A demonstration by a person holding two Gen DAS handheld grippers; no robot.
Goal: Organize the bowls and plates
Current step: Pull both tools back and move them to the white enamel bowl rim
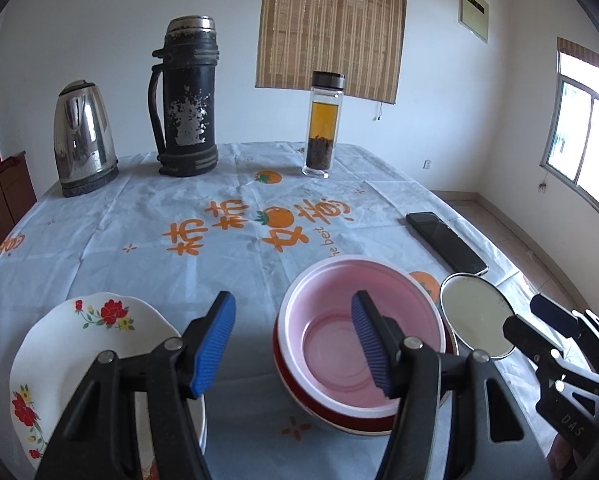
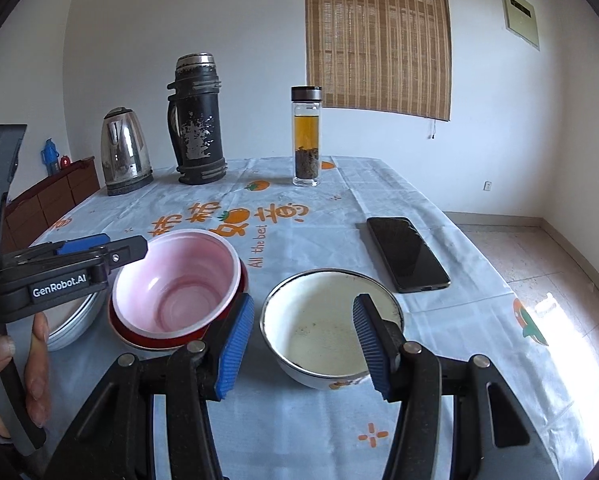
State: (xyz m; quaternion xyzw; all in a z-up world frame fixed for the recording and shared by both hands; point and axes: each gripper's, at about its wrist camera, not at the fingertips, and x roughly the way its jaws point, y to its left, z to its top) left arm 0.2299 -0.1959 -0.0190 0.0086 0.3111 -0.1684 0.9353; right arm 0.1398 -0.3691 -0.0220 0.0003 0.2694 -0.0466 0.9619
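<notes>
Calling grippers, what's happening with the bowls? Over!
Left gripper and right gripper open, empty. Pink bowl nested in red bowl. White bowl apart.

Pink bowl [image 1: 359, 320] in red bowl [image 1: 299, 392]; plate [image 1: 59, 344] red-flowered

On the table [image 2: 439, 208], three dishes stand in a row along the near edge: a plate [image 1: 59, 344] on the left, a bowl [image 2: 175, 280] nested in another in the middle, and a second bowl [image 2: 323, 320] just to its right. A phone [image 2: 407, 254] lies behind that one. Along the far edge stand a kettle [image 2: 125, 152], a flask [image 2: 197, 120] and a bottle [image 2: 306, 136], left to right.
</notes>
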